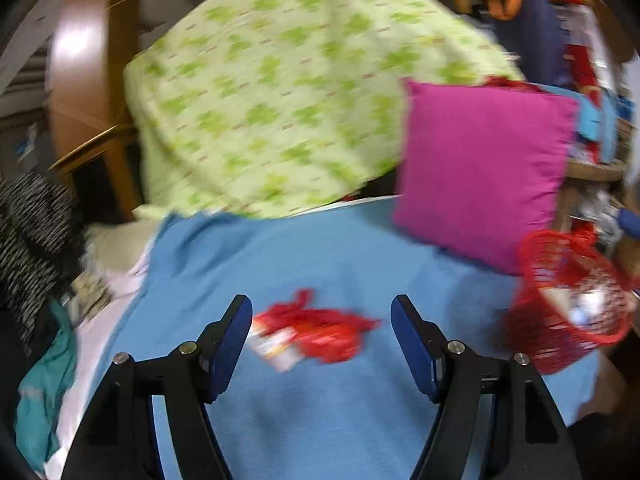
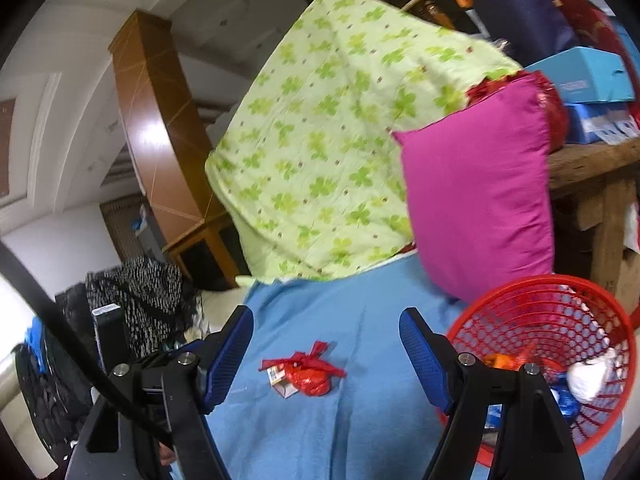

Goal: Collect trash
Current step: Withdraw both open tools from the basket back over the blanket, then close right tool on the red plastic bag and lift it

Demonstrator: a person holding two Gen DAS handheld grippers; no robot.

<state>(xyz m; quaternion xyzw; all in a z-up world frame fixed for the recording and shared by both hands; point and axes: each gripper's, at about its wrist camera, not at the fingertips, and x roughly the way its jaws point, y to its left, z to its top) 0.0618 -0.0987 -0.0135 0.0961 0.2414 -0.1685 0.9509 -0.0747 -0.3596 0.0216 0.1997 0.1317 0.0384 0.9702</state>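
A crumpled red wrapper with a small white and yellow packet [image 1: 316, 334] lies on the blue sheet [image 1: 320, 408]. My left gripper [image 1: 322, 334] is open, its jaws on either side of the wrapper, just above it. The wrapper shows in the right wrist view [image 2: 306, 376] too, ahead of my open, empty right gripper [image 2: 326, 354]. A red mesh basket [image 2: 560, 356] stands at the right on the sheet and holds several pieces of trash, white, orange and blue. It also shows in the left wrist view [image 1: 568, 312], blurred.
A magenta pillow [image 2: 480, 208] leans behind the basket. A green clover-print quilt [image 2: 340, 140] is piled at the back. Black-and-white clothing [image 2: 148, 300] and teal cloth [image 1: 44, 392] lie at the left. A wooden shelf [image 2: 592, 168] with blue boxes stands at the right.
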